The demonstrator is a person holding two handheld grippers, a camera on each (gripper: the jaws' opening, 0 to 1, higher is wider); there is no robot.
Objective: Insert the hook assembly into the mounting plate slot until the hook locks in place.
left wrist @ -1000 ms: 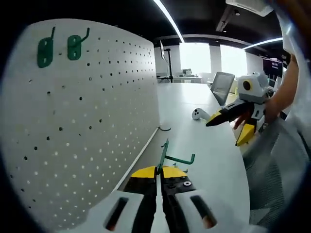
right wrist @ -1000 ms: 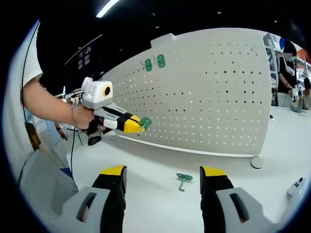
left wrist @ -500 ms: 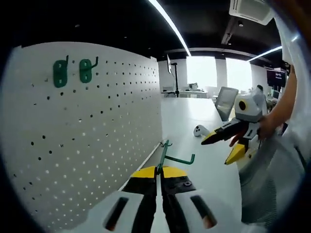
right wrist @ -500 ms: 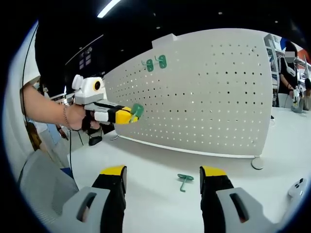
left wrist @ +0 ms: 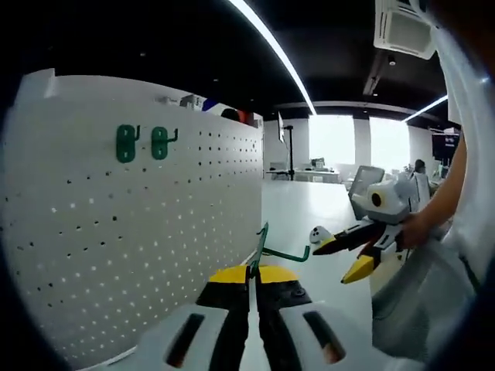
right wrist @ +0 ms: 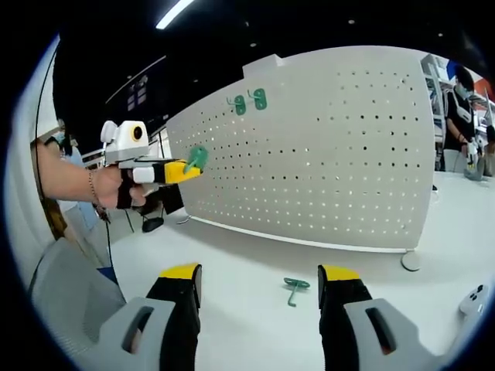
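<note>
Left hand-held gripper (left wrist: 253, 280): closed jaws are covering the base of the green hook (left wrist: 272, 249), so its plate end is not showing. Pegboard (left wrist: 139, 232) is running off the left gripper view's lower left. Loose hook (right wrist: 294, 287) on the tabletop (right wrist: 247, 301) is too small for detail. Distant person (right wrist: 462, 108) is being cropped at the right.

Both views are bright below and dark above: the ceiling is nearly black, cut by a white light strip (left wrist: 271, 46), and the far windows (left wrist: 332, 139) are blown out to plain white. The white pegboard (right wrist: 332, 154) and tabletop (right wrist: 255, 255) are evenly lit, with only soft shadows. Fisheye distortion bows the pegboard's edges, and detail softens toward the rim of each view.
</note>
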